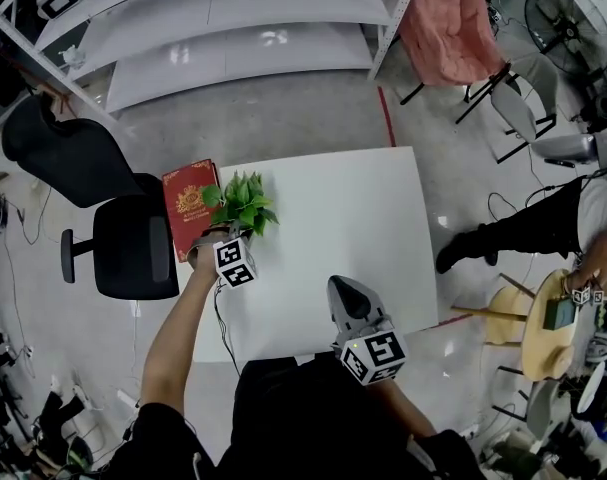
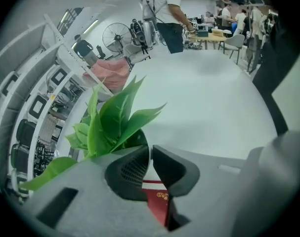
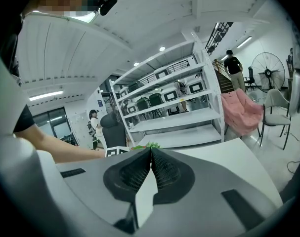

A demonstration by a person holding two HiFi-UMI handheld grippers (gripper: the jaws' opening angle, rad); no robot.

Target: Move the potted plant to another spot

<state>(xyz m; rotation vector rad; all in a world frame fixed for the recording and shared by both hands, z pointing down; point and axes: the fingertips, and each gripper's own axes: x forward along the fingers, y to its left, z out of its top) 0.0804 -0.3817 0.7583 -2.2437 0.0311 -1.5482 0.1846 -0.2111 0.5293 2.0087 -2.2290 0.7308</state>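
We judge this to be the grasp, with the carry not yet begun. The plant (image 1: 241,203) stands on the table (image 1: 353,228) just beside the book (image 1: 188,208), on the side away from the table's edge. Our left gripper (image 1: 226,234) sits right at the plant's base, beside the book's near corner. In the left gripper view its jaws are clenched down to a thin slit. The leaves (image 2: 107,122) rise just past the left jaw and the book's cover (image 2: 157,201) shows below the gap. That slit suggests to us a grip on the plant's rim, though the rim itself is hard to make out. Our right gripper (image 1: 341,286) hovers well apart from the book, over the table's near side. Its jaws are pressed fully together on nothing (image 3: 150,149). Next we would need a straight lift clear of the book, keeping the plant upright, then a carry toward the bare table away from the book.
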